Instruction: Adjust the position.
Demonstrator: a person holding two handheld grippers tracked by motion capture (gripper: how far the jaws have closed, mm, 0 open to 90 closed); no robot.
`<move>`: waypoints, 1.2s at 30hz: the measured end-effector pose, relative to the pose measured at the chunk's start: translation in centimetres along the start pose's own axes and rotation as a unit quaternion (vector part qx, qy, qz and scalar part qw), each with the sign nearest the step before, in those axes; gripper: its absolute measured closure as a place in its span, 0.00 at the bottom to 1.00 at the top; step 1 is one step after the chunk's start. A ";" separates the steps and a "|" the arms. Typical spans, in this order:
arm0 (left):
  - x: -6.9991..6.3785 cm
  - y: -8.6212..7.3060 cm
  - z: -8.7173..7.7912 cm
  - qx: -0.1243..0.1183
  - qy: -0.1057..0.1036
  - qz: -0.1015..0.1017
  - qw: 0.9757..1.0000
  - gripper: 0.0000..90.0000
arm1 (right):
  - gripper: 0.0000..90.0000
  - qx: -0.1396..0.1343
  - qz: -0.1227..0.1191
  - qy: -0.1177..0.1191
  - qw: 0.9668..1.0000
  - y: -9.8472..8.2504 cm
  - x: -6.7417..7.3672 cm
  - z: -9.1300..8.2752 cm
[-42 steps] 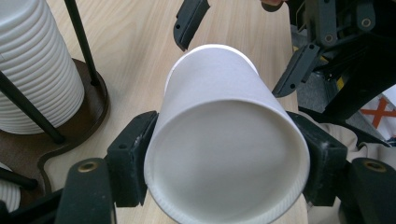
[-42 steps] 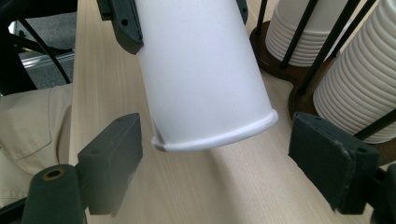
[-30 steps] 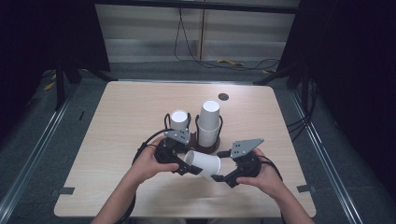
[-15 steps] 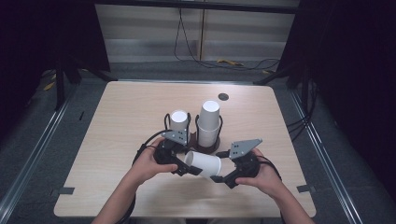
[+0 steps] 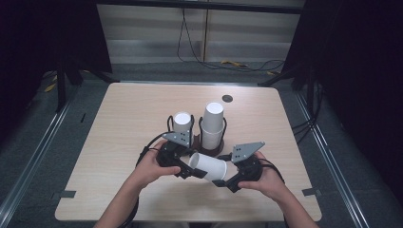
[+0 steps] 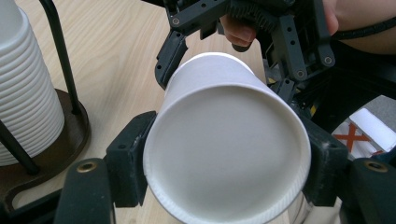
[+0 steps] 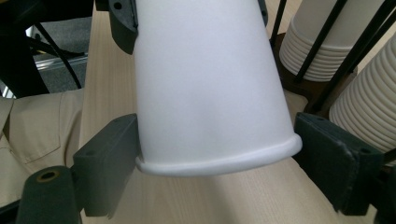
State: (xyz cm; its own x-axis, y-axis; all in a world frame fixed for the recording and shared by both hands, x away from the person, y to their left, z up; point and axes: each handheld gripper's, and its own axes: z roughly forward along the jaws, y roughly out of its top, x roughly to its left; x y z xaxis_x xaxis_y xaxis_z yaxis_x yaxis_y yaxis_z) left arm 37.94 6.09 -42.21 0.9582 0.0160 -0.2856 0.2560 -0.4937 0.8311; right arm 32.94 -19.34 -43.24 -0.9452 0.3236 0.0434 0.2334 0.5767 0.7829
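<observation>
The left gripper [image 5: 186, 172] holds a white paper cup [image 5: 209, 167] by its bottom end; its jaws press on both sides. The cup lies on its side above the near part of the table [image 5: 119, 123], just in front of the cup holder [image 5: 209, 148] with two cup stacks. The right gripper [image 5: 223, 182] is at the rim end; one jaw touches the rim, the other stands slightly apart, having just been opening.
</observation>
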 end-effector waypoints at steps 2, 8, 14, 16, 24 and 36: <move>0.0 0.0 0.0 0.001 0.000 0.001 1.000 0.34 | 0.17 -0.001 0.000 0.002 1.000 0.0 0.0 0.1; 0.0 0.0 0.0 0.007 0.000 -0.002 1.000 0.35 | 0.17 0.000 0.000 0.001 1.000 0.0 0.1 0.3; 0.1 0.0 0.0 0.006 -0.002 -0.004 1.000 0.35 | 0.15 -0.007 0.001 0.007 1.000 0.0 0.2 0.2; 0.0 0.0 0.0 0.005 -0.003 -0.005 1.000 0.35 | 0.15 -0.004 0.003 0.010 1.000 -0.1 0.2 0.2; 0.0 0.3 -0.1 0.003 -0.004 -0.001 1.000 0.35 | 0.14 -0.003 0.004 0.005 1.000 -0.1 0.1 0.2; 0.0 0.1 -0.5 0.003 -0.001 -0.005 1.000 0.35 | 0.14 -0.003 0.005 -0.001 1.000 -0.5 0.1 0.2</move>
State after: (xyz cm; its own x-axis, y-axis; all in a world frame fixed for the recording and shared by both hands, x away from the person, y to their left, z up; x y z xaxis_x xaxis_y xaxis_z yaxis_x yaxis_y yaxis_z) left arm 38.07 6.50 -41.90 0.9556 0.0196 -0.2939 0.2640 -0.4994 0.8252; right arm 32.82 -19.46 -43.79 -0.9424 0.3309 0.0487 0.2407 0.5698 0.7857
